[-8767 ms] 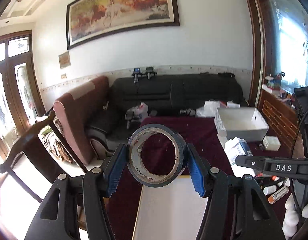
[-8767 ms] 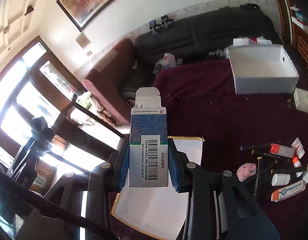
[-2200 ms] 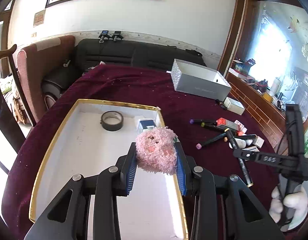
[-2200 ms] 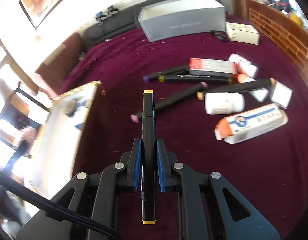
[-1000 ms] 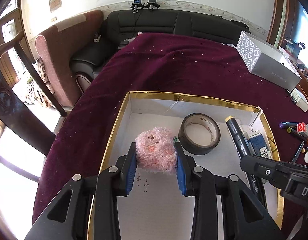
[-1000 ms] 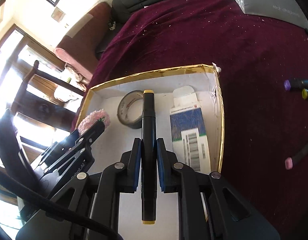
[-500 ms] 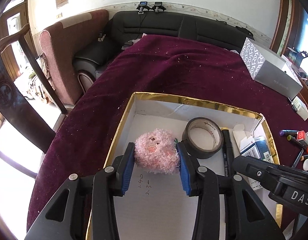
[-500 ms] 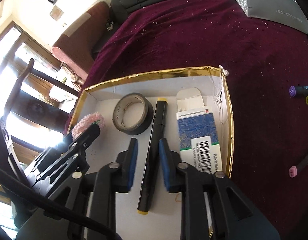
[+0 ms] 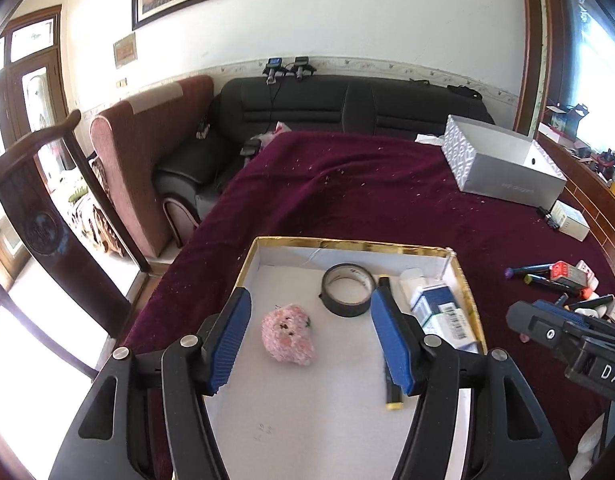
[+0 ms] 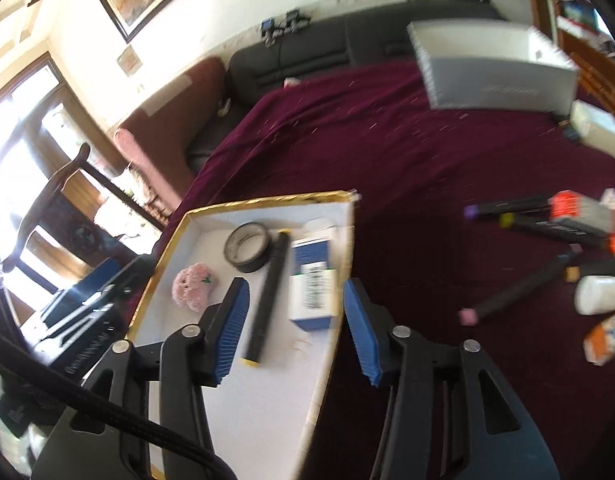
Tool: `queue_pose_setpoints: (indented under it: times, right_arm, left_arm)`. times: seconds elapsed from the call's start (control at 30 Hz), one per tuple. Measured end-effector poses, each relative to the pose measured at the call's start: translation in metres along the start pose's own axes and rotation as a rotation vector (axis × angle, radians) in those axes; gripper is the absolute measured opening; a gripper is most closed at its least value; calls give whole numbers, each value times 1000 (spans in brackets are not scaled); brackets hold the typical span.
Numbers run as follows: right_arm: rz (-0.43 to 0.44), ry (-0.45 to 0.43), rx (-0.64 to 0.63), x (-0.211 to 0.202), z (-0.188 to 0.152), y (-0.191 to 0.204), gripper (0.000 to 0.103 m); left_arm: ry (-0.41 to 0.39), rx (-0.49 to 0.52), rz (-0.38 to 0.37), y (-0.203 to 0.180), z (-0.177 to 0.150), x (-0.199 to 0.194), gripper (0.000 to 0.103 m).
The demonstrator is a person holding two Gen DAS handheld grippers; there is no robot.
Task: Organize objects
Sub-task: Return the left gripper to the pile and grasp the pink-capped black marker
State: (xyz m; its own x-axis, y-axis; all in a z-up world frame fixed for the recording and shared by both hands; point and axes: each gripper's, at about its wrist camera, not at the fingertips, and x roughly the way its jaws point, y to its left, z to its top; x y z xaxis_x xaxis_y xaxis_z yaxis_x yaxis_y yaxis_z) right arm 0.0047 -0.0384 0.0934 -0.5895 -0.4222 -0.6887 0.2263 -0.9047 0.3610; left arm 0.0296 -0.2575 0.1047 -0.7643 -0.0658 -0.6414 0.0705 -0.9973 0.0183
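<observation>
I read the table (image 9: pixel 387 184) under its dark red cloth first. The gold-rimmed tray (image 9: pixel 247 264) lies at its near edge. It holds four items in a row: the pink plush (image 9: pixel 288 334) at 9 o'clock, then the tape roll (image 9: pixel 347 294), the black marker (image 10: pixel 267 296) and the blue medicine box (image 10: pixel 313 280) at 3 o'clock.

My left gripper (image 9: pixel 309 346) stands spread above the plush, pads clear of it; its jaws have just been opening. My right gripper (image 10: pixel 293 328) is likewise spread and empty above the marker and box, jaws also just opened.

Step in hand, as I judge it: release complete. Next move: carry the right gripper toward 3 o'clock to the loose markers (image 10: pixel 519 292) and white bottle (image 10: pixel 599 294).
</observation>
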Motion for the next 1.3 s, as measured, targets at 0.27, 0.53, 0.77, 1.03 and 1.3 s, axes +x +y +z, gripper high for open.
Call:
queue_pose_setpoints:
  times: [0.27,0.53,0.77,1.03,1.3]
  right_arm:
    - [-264,-318,-26,-99,-21,-38,85]
    - [-265,-343,197,-128,-36,-122,85]
    - [-325,-317,240,-144,-47,-169,85]
    - [-328,-325,300,-142,-43,-212,85]
    - [-286,-351,310,-123,-41,-232,85]
  left_arm:
    - [-61,67,-40,-50,2,-45,61]
    - [-73,157,-55,-104,-3,-67,61]
    - [-16,194,-105,-139,-8,-65,61]
    - [52,295,-143,-178,-26,-45,61]
    - [117,379,-156,-229,-36,-5,61]
